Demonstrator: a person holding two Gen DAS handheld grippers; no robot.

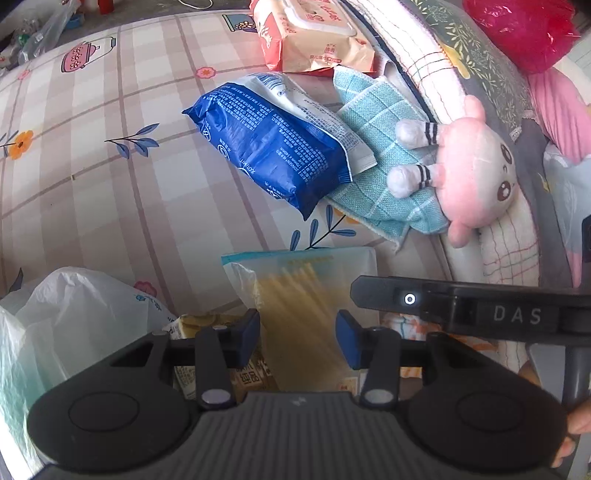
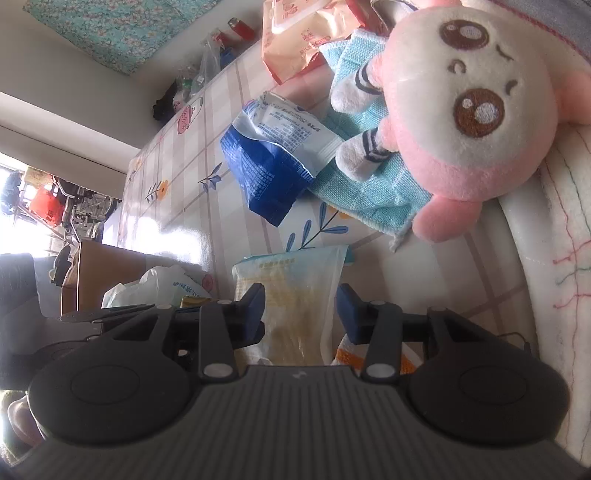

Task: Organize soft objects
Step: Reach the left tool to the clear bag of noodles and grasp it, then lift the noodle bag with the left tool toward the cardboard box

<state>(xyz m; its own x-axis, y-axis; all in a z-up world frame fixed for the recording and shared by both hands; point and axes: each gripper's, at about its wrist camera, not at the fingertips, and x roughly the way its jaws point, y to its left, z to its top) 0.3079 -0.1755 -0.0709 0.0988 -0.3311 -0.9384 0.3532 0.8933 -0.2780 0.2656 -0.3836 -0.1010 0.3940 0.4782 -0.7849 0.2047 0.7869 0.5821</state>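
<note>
A clear packet of pale yellow sticks (image 1: 306, 295) (image 2: 295, 295) hangs over the checked tablecloth (image 1: 110, 192). My right gripper (image 2: 301, 314) is shut on it, its blue pads against the packet's sides. My left gripper (image 1: 301, 334) points steeply down with the same packet between its fingers, and I see no pad pressing on it. Farther off lie a blue wipes pack (image 1: 266, 147) (image 2: 266, 173), a light-blue cloth (image 1: 373, 122) (image 2: 369, 192) and a pink plush doll (image 1: 472, 173) (image 2: 469, 110) resting on that cloth.
An orange-pink wipes pack (image 1: 314, 33) (image 2: 295, 44) lies at the far end. A white plastic bag (image 1: 74, 314) (image 2: 162, 284) and small yellow cartons (image 1: 192, 328) sit at the near left. Folded bedding (image 1: 509, 251) and a red bag (image 1: 524, 33) line the right side.
</note>
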